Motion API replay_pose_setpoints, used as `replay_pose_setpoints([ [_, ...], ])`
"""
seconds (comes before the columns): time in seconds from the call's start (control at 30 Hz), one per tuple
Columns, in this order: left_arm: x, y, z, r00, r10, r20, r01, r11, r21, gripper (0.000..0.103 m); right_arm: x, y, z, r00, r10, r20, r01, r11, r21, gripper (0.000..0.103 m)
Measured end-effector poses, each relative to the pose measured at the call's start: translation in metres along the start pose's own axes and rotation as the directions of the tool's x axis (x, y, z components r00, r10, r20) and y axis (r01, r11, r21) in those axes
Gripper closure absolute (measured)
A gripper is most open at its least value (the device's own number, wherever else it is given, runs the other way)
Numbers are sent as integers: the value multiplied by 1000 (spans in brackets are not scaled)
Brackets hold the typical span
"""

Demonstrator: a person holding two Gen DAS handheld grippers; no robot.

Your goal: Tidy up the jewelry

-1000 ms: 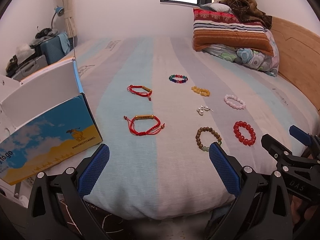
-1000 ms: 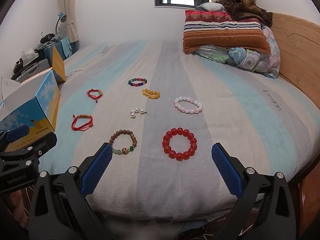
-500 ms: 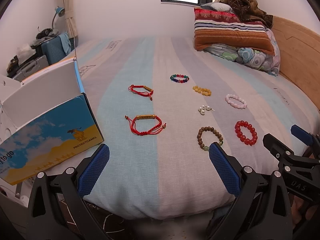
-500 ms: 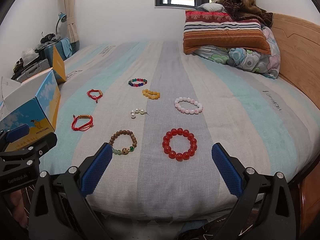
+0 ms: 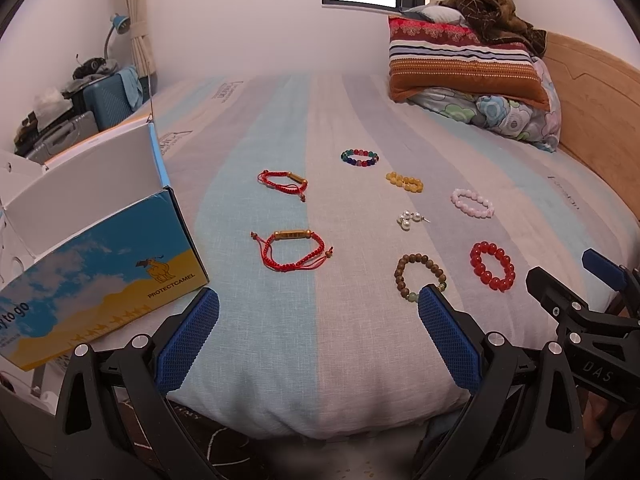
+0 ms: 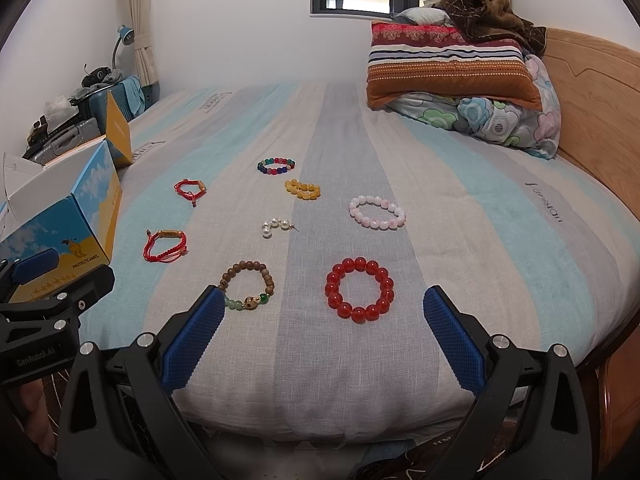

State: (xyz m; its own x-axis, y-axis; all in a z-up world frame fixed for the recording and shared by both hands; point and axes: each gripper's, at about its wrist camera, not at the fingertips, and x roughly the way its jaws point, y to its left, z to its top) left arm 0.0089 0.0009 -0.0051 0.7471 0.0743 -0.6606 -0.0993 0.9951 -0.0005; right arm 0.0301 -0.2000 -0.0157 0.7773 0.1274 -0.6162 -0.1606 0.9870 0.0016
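Several bracelets lie on the striped bed. A red bead bracelet (image 6: 359,289) and a brown wooden bead bracelet (image 6: 247,286) lie nearest my right gripper (image 6: 320,328), which is open and empty at the bed's front edge. Farther back lie pearls (image 6: 275,225), a pink bracelet (image 6: 377,212), yellow beads (image 6: 303,189), a multicolour bracelet (image 6: 276,165) and two red cord bracelets (image 6: 166,245) (image 6: 190,189). My left gripper (image 5: 316,332) is open and empty, with the near cord bracelet (image 5: 292,250) ahead of it. An open blue and yellow box (image 5: 96,268) stands at its left.
Stacked pillows (image 6: 452,68) and a floral quilt (image 6: 504,120) lie at the back right against a wooden headboard (image 6: 592,92). Suitcases and clutter (image 6: 72,128) stand left of the bed. Each gripper shows at the edge of the other's view.
The left view has crept slightly, with the bracelets shifting a little right and down. The right gripper has held still. Both stay open.
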Motion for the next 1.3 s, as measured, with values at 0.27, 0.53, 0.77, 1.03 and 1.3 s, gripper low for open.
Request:
replay_pose_setpoints([
  [0.27, 0, 0, 1, 1000, -1, 0, 1, 1000, 2, 6, 1, 0, 0, 1000, -1, 0, 1, 1000, 0, 7],
  [0.53, -1, -1, 1, 1000, 1, -2, -1, 1000, 3, 6, -1, 1, 1, 1000, 0, 0, 0, 1000, -5, 7],
  [0.77, -1, -3, 2, 1000, -1, -4, 1, 1000, 7, 6, -1, 1, 1, 1000, 2, 0, -2, 1000, -3, 7],
  [1.03, -1, -3, 2, 1000, -2, -1, 2, 1000, 7, 6, -1, 1, 2, 1000, 3, 3, -3, 1000, -1, 7],
  [1.3, -6, -5, 26, 1000, -4, 9, 4, 1000, 16, 6, -11, -13, 32, 999, -31, 36, 31, 999, 10, 7],
])
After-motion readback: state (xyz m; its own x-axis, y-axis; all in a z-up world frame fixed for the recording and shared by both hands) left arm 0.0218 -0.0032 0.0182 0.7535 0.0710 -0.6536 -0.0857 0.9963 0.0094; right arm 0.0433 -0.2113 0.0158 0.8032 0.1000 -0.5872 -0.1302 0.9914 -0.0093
